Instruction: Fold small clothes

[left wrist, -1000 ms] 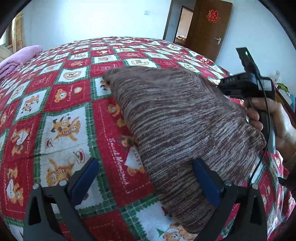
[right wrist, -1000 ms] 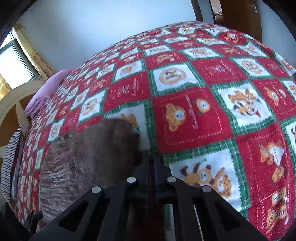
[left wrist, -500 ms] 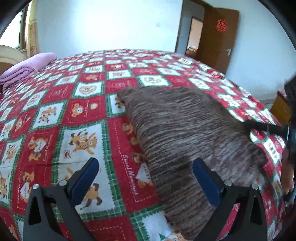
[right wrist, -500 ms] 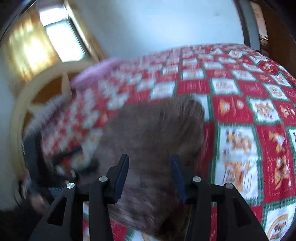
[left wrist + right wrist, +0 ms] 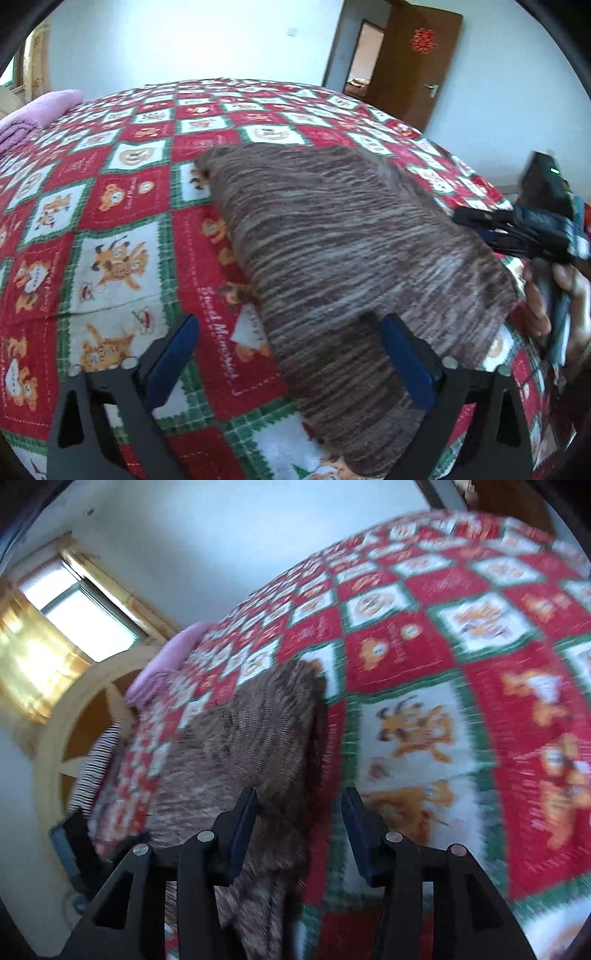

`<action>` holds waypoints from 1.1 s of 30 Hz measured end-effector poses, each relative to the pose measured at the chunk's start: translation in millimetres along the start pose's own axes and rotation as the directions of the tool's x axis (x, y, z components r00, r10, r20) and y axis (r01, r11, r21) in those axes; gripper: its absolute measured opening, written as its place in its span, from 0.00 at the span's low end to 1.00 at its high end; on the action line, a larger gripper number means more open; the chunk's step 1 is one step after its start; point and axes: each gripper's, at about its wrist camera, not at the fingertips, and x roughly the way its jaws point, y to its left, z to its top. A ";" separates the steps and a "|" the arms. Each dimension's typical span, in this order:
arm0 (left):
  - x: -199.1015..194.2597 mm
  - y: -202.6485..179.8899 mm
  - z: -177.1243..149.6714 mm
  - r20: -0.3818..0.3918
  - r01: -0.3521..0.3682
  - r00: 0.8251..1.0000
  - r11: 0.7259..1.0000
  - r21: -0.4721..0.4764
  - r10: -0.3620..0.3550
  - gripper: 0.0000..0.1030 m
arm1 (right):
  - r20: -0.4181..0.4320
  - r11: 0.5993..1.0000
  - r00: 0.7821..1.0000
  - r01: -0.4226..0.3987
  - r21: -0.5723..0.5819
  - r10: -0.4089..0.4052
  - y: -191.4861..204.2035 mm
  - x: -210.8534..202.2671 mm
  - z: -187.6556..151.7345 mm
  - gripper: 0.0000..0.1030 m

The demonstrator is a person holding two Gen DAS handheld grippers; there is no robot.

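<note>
A brown striped knit garment (image 5: 351, 240) lies folded on the red, white and green bedspread (image 5: 110, 206). My left gripper (image 5: 290, 325) hovers over its near end. The jaws are wide apart and closing, with the cloth's near edge between them and no pad pressing on it. In the right wrist view the same garment (image 5: 240, 746) stretches away to the left. My right gripper (image 5: 299, 797) stands half open over its near corner, with no pad pressing on the cloth. A hand (image 5: 535, 306) holds that right gripper (image 5: 476, 221) at the garment's right edge.
A pink blanket (image 5: 37, 110) lies at the bed's far left by a wooden headboard (image 5: 74, 709) and a striped cloth (image 5: 96, 753). A window (image 5: 85, 616) is behind. A brown door (image 5: 417, 62) stands open at the back right. Bare bedspread lies left of the garment.
My right gripper has let go of the garment's corner, opened and drawn back to the right, and its view has swung. The left gripper has hardly moved.
</note>
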 end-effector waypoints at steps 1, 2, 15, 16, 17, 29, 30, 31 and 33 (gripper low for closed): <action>1.8 0.3 -0.3 -0.009 0.014 1.000 1.000 -0.003 -0.014 0.91 | -0.003 1.000 1.000 -0.015 0.007 0.015 1.1 5.0 3.3 0.47; 2.4 0.6 -0.1 -0.011 0.018 1.000 1.000 -0.007 -0.018 0.91 | -0.009 1.000 1.000 -0.018 0.014 0.018 1.2 10.2 6.4 0.47; 3.5 -3.1 0.8 -0.019 0.127 0.992 0.992 0.003 -0.127 0.75 | -0.027 0.986 0.990 -0.132 0.100 0.136 -1.3 51.4 36.1 0.47; 3.7 -3.4 0.8 -0.021 0.125 0.992 0.992 0.004 -0.125 0.75 | -0.037 0.986 0.989 -0.137 0.091 0.141 1.3 56.0 36.4 0.47; 3.9 -3.5 0.7 -0.023 0.124 0.992 0.992 0.005 -0.124 0.75 | -0.049 0.988 0.990 -0.129 0.083 0.133 3.6 60.8 36.7 0.47; 0.7 -15.7 0.5 -0.012 0.086 0.996 0.995 0.058 -0.086 0.43 | -0.014 0.989 0.990 -0.142 0.043 0.142 1.3 65.1 27.4 0.21; -1.0 -18.2 0.2 -0.004 0.067 0.998 0.995 0.069 -0.067 0.39 | -0.010 0.991 0.991 -0.131 0.034 0.131 3.1 64.2 26.6 0.20; -2.2 -20.1 0.7 0.000 0.047 0.999 0.996 0.078 -0.047 0.37 | -0.006 0.992 0.993 -0.122 0.027 0.122 5.2 63.3 26.5 0.18; -5.0 -26.1 2.2 -0.005 0.006 1.000 0.996 0.094 -0.005 0.31 | 0.002 0.994 0.994 -0.105 0.016 0.105 8.3 60.0 26.7 0.17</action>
